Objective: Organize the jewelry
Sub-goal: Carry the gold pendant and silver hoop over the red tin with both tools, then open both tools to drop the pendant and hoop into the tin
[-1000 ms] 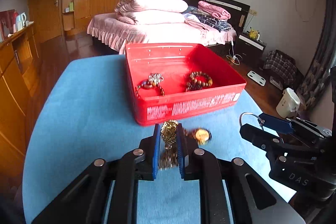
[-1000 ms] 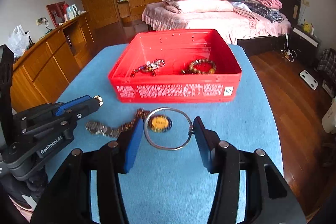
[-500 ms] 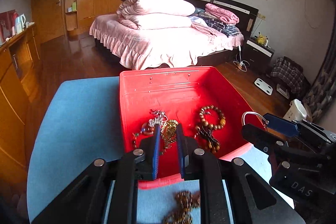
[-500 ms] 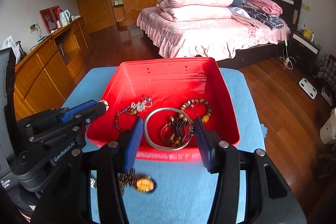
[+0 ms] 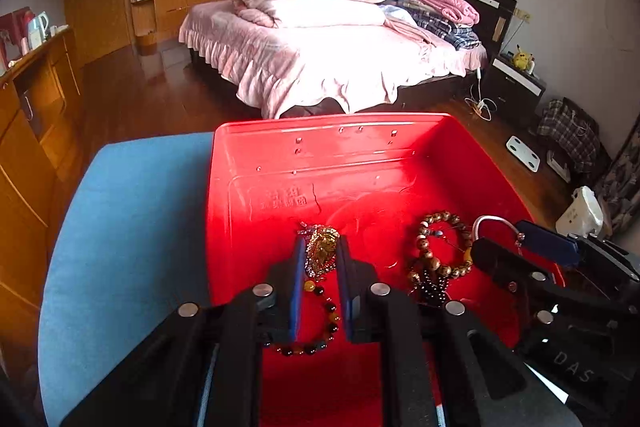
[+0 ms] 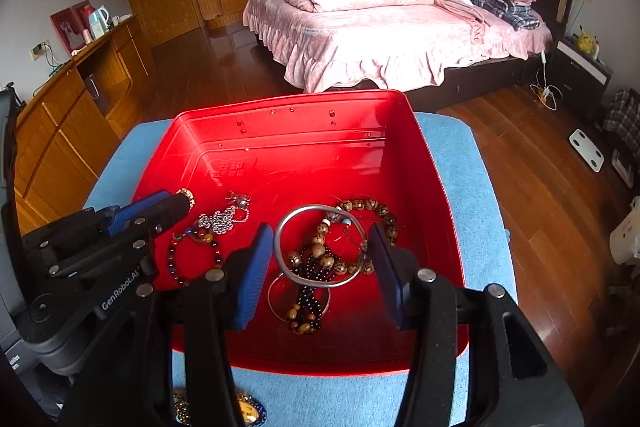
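Both grippers hang over the shallow red plastic tray [image 6: 436,187] on the blue-covered table [image 6: 472,163]. The left gripper [image 5: 319,259] is clamped on a gold chain necklace with an ornate gold pendant [image 5: 322,251], pinched between its blue pads above the tray floor. Under those fingers lies a bracelet of amber and dark round beads [image 5: 320,331].

The right wrist view shows the right gripper [image 6: 320,247] gripping a plain silver metal bangle [image 6: 316,247], its rim against both blue pads, jaws standing fairly wide. Below the bangle sit a brown speckled wooden bead bracelet [image 6: 368,211] and a strand of dark beads [image 6: 308,291]. To this gripper's left lies a silver chain piece [image 6: 224,215].

Only the right view catches the yellow oval pendant in a dark beaded frame [image 6: 248,411], on the table just outside the tray's near wall, under the gripper. The left view shows only an arc of the bangle, poking up to its right.
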